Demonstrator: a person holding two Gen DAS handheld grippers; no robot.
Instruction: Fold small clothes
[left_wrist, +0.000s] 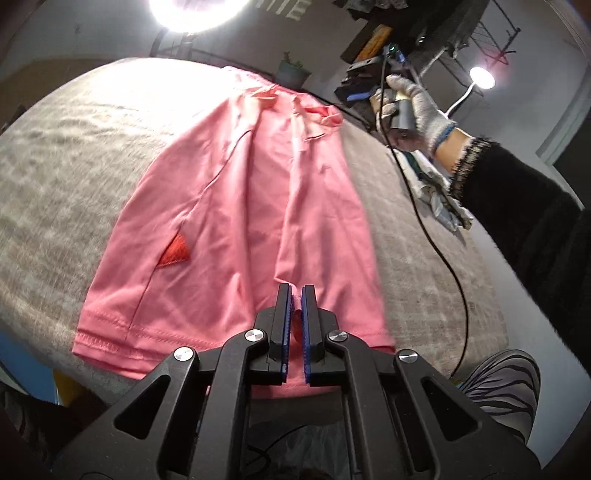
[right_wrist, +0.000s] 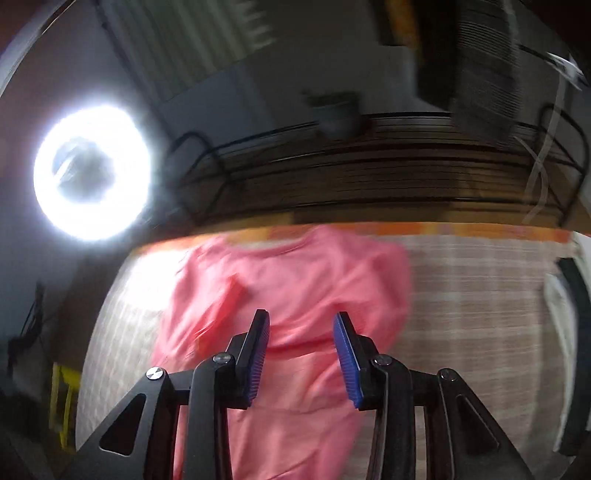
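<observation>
Pink jersey, a small T-shirt (left_wrist: 236, 206), lay spread on the grey woven worktop (left_wrist: 62, 155) ahead of both tongs. The left tongs (left_wrist: 294, 295) were clamped on its hem fold; the right tongs (right_wrist: 301, 325) hung parted and empty above it. One-sided pulling could drag the shirt askew and undo the fold.

smooth pink cloth shirt (left_wrist: 236, 206) on a rough grey woven blanket (left_wrist: 66, 155)

ring light (right_wrist: 92, 173) glare, blown out | room dim | right view motion-blurred | fisheye edges warped
</observation>
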